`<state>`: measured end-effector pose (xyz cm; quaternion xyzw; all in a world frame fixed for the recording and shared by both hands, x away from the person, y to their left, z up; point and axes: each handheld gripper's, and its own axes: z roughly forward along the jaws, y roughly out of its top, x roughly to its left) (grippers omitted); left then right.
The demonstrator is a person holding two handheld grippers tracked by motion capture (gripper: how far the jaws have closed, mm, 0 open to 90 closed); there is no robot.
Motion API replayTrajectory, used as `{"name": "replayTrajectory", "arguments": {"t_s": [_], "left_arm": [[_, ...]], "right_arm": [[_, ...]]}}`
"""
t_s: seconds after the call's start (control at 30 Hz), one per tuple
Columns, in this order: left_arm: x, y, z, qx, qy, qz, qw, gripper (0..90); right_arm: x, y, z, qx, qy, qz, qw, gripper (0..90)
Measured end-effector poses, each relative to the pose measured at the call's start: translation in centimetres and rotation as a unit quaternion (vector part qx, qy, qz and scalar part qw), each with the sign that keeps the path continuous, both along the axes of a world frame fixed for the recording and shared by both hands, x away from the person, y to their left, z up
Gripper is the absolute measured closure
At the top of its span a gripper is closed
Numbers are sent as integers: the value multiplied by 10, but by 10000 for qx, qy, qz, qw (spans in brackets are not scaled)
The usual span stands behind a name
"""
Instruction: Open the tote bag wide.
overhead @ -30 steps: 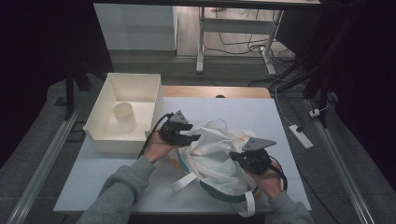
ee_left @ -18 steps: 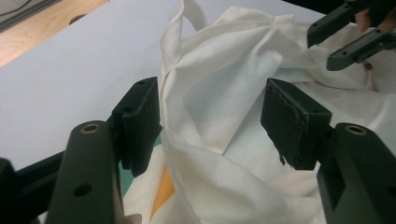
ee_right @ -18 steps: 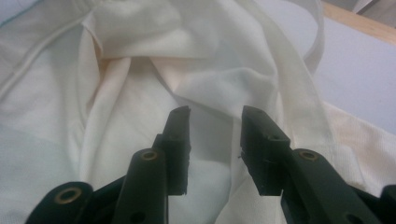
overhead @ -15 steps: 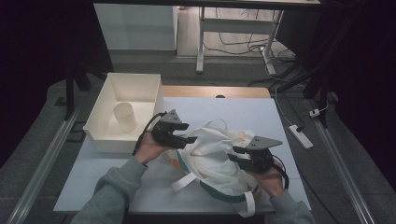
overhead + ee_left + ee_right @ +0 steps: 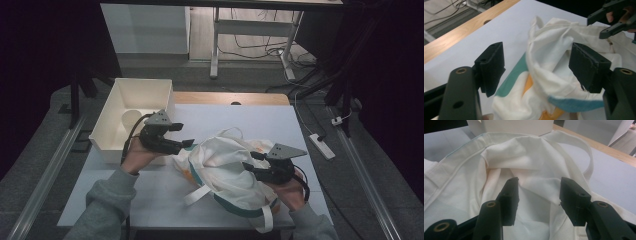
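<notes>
left hand-held gripper (image 5: 186, 145) lifted off bag, jaws opening; right hand-held gripper (image 5: 251, 164) opening, empty | cloth bag (image 5: 225, 167) crumpled, white

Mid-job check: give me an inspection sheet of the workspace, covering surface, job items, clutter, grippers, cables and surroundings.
Surface: white table with a wooden strip along its far edge.
Job's things: crumpled white cloth bag with teal and orange print, lying at centre-right, straps loose.
Clutter: open white box at the left edge, a pale cup-like thing inside.
Grippers: left gripper open at the bag's left end, jaws just opening, cloth between them unpinched; right gripper open over the bag's right side, jaws just opening.
Cables: black cable trailing from the left gripper; power strip on the floor at right.
Surroundings: dark room, table legs and floor wires beyond.
</notes>
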<state>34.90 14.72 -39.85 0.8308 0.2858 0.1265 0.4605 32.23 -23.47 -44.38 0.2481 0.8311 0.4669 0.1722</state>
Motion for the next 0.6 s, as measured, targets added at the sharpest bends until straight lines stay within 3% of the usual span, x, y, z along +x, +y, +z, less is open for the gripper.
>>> {"name": "replayTrajectory", "arguments": {"t_s": [0.33,0.6], "left_arm": [[10,29,1,-15,160,522,9985,250],[10,46,9,14,109,778,9969,241]], "right_arm": [[-1,0,-5,-136,-18,-79,9999,480],[0,-1,-8,-233,-10,-154,9996,472]]}}
